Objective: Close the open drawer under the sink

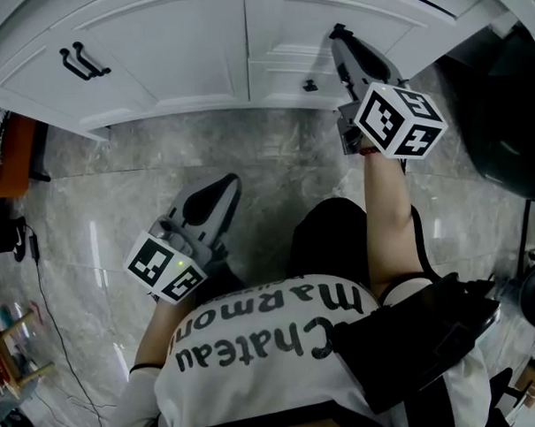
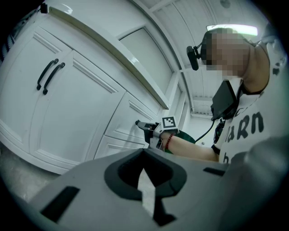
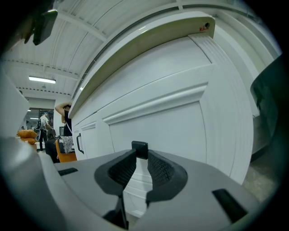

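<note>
Drawer travel is short here, and the likeliest failure, as I judge it, is a skewed or bouncing shove. The only hold is a small black knob, so a push that is not square to the front could roll the pads off it or rack the drawer on its runners. A hard push might knock it home and let it spring back out. The right gripper has its jaws partly closed on that knob, the ribbed pads pressing on either side and the knob's square face showing between the tips. Because the grip is on the knob and not on the panel, letting go too early would leave the drawer short of shut. The drawer is the upper white front under the counter edge, directly ahead of the right gripper and filling its view, above a second front with its own knob. I cannot tell from any view how far it stands out from the cabinet, as it looks close to flush with its neighbours. The left gripper hangs over the marble floor, well apart from the drawer, with its jaws together on nothing, so it cannot steady the front.
</note>
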Demonstrator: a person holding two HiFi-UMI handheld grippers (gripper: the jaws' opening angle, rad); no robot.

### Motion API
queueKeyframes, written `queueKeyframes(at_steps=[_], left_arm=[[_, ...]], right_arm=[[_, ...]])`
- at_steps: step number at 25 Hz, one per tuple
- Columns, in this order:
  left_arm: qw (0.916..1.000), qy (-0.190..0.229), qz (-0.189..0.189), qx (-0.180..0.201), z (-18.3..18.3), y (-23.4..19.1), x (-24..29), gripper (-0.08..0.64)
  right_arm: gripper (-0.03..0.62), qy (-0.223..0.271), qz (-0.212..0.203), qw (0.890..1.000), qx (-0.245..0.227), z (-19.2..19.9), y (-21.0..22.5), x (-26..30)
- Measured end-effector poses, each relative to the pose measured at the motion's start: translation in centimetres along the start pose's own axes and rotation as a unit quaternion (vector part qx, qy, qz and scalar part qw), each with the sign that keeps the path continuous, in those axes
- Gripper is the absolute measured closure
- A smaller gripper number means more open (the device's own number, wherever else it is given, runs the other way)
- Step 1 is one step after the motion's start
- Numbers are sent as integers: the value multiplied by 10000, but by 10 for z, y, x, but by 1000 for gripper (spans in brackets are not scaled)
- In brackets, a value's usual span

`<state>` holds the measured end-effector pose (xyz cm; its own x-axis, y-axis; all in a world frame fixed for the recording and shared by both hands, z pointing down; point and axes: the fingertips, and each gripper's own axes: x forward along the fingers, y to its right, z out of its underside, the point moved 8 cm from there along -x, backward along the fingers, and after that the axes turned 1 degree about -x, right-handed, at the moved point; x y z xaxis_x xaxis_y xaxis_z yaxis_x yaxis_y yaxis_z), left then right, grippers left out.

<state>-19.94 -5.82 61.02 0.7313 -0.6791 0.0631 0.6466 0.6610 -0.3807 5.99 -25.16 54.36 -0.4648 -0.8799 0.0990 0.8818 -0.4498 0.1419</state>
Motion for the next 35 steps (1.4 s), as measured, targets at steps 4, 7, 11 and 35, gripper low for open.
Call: queueKeyframes(at_steps=[4,7,11,35], left_arm=[[10000,23,10,14,-2,-3,-1,552],[10000,17,20,3,-2,-4,0,552],[10000,-35,54,-38,0,-7,1,552],[9995,286,102,-57,-36,17,4,552]], right_arm=[[506,3,32,10000,-21,0,1,3],[506,1,24,10000,-8,0,2,4],[502,40,65,10000,34,0,1,4],[471,-378,-60,9991,-181,-11,2,10]])
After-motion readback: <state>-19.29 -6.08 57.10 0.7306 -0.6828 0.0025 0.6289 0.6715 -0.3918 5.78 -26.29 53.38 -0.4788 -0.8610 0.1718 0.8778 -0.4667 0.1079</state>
